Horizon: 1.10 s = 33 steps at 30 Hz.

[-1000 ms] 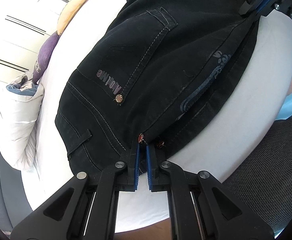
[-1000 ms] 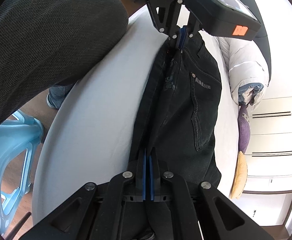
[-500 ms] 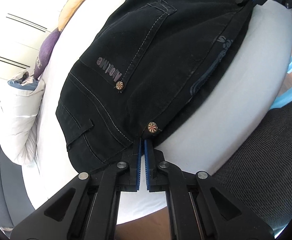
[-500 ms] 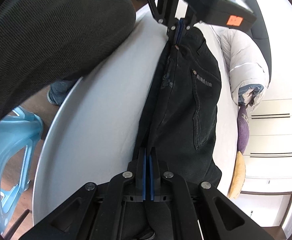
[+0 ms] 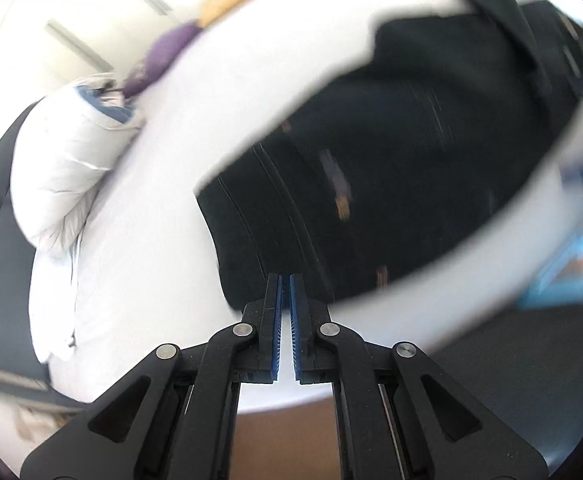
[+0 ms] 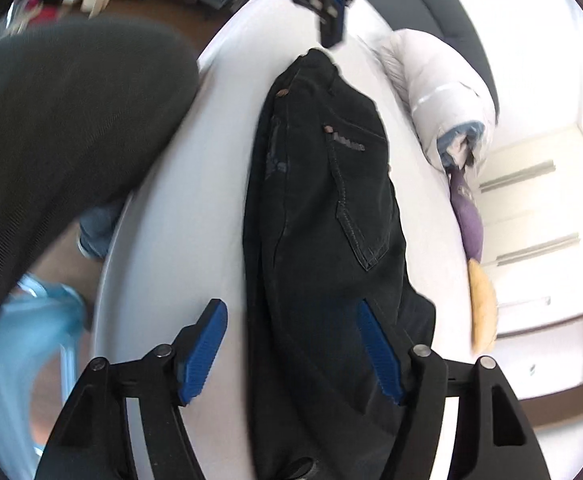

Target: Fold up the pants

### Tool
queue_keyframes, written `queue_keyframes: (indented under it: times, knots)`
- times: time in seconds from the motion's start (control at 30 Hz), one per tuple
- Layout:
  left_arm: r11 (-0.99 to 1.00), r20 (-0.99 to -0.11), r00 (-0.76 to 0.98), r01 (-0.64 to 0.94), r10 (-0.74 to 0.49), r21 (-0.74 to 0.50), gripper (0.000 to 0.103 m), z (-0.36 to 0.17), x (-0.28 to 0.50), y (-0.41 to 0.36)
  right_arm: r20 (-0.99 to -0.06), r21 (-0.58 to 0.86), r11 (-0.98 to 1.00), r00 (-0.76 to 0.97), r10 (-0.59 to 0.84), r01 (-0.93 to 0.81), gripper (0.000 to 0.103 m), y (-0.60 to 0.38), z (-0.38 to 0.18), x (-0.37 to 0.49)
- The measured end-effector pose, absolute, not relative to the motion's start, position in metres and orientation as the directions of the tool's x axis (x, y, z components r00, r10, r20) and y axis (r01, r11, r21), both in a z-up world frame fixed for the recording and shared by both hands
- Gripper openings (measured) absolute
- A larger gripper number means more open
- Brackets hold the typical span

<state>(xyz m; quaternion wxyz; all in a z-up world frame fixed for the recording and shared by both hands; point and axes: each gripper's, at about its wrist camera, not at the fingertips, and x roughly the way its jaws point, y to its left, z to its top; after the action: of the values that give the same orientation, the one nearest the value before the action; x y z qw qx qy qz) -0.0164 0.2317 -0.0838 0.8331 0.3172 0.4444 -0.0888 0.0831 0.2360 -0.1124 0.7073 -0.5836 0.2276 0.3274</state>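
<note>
right gripper (image 6: 291, 354) has just been opening, its pads clear either side of the black pants (image 6: 323, 208) on the bed (image 6: 195, 160). left gripper (image 5: 285, 328) is closed on nothing, the waistband just ahead. lift both clear without snagging. the pants lie folded lengthwise, back pocket up, stretching away ahead.

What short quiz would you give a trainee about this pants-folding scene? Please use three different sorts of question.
1. True or false: the right gripper is clamped on the black pants.
2. What lies beyond the pants on the white bed? A: a white puffy bundle. B: a laptop. C: a striped towel.
3. Fill in: the pants' back pocket faces ____ (up or down).

Key: 1 false: its jaws have just been opening, and the pants lie between them unpressed. 2 A. 3 up.
</note>
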Motion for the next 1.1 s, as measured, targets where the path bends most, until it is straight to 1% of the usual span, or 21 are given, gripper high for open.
queue_keyframes:
  times: [0.1,0.17,0.2,0.3,0.37,0.4,0.47,0.53,0.6,0.63,0.73,0.8,0.87,0.9,0.93,1.0,1.07,1.1]
  knots:
    - [0.835,-0.798,0.599,0.404,0.067,0.374,0.004,-0.071,0.012,0.201,-0.705,-0.648,0.200,0.678,0.210,-0.735,0.070,0.228,-0.098,0.079]
    - [0.867,-0.813,0.583,0.399,0.013,0.299,0.004,-0.072,0.035,0.181,-0.723,-0.573,0.336,0.654,0.221,-0.748,0.069,0.216,-0.081,0.079]
    - [0.879,-0.827,0.562,0.407,-0.027,0.248,0.004,-0.077,0.048,0.167,-0.736,-0.525,0.402,0.638,0.227,-0.750,0.068,0.208,-0.074,0.081]
    - [0.900,-0.861,0.505,0.402,-0.063,0.170,0.004,-0.104,0.072,0.139,-0.765,-0.377,0.603,0.603,0.225,-0.703,0.062,0.172,-0.056,0.088]
    - [0.905,-0.895,0.441,0.405,-0.068,0.131,0.004,-0.131,0.082,0.129,-0.775,-0.295,0.697,0.590,0.226,-0.654,0.062,0.145,-0.050,0.092]
    - [0.900,-0.911,0.409,0.413,-0.044,0.142,0.003,-0.148,0.083,0.124,-0.780,-0.264,0.733,0.586,0.220,-0.627,0.062,0.132,-0.049,0.094]
    - [0.864,-0.874,0.486,0.433,0.016,0.256,0.003,-0.160,0.071,0.113,-0.789,-0.212,0.794,0.579,0.205,-0.570,0.062,0.104,-0.048,0.098]
    - [0.803,-0.854,0.511,0.470,0.092,0.367,0.003,-0.161,0.059,0.103,-0.790,-0.192,0.836,0.586,0.179,-0.514,0.062,0.081,-0.047,0.101]
    - [0.755,-0.849,0.512,0.502,0.133,0.422,0.003,-0.159,0.052,0.098,-0.794,-0.158,0.876,0.586,0.161,-0.456,0.062,0.057,-0.047,0.112]
    - [0.754,-0.849,0.510,0.503,0.136,0.422,0.004,-0.154,0.052,0.097,-0.796,-0.126,0.899,0.584,0.161,-0.420,0.062,0.044,-0.046,0.119]
    - [0.832,-0.866,0.500,0.473,0.017,0.290,0.004,-0.126,0.066,0.095,-0.806,0.039,0.954,0.555,0.206,-0.298,0.062,0.003,-0.042,0.150]
    - [0.867,-0.864,0.502,0.440,-0.024,0.231,0.004,-0.117,0.083,0.091,-0.786,0.176,0.967,0.566,0.251,-0.185,0.064,-0.031,-0.032,0.179]
    - [0.889,-0.878,0.476,0.422,-0.050,0.178,0.004,-0.123,0.098,0.089,-0.776,0.287,0.954,0.565,0.282,-0.082,0.064,-0.065,-0.021,0.213]
    - [0.902,-0.899,0.431,0.414,-0.074,0.124,0.004,-0.134,0.109,0.089,-0.782,0.320,0.947,0.558,0.278,-0.024,0.064,-0.081,-0.016,0.233]
    - [0.913,-0.917,0.388,0.401,-0.091,0.079,0.004,-0.145,0.117,0.090,-0.785,0.336,0.942,0.555,0.274,0.010,0.065,-0.090,-0.013,0.245]
    - [0.937,-0.912,0.388,0.350,-0.130,0.015,0.004,-0.154,0.123,0.097,-0.800,0.354,0.932,0.541,0.258,0.079,0.068,-0.108,-0.006,0.278]
    - [0.954,-0.907,0.368,0.281,-0.207,-0.104,0.003,-0.155,0.132,0.113,-0.822,0.330,0.936,0.524,0.222,0.121,0.072,-0.116,-0.001,0.312]
    - [0.950,-0.900,0.345,0.252,-0.265,-0.184,0.003,-0.158,0.137,0.123,-0.828,0.324,0.938,0.518,0.216,0.126,0.074,-0.118,0.000,0.327]
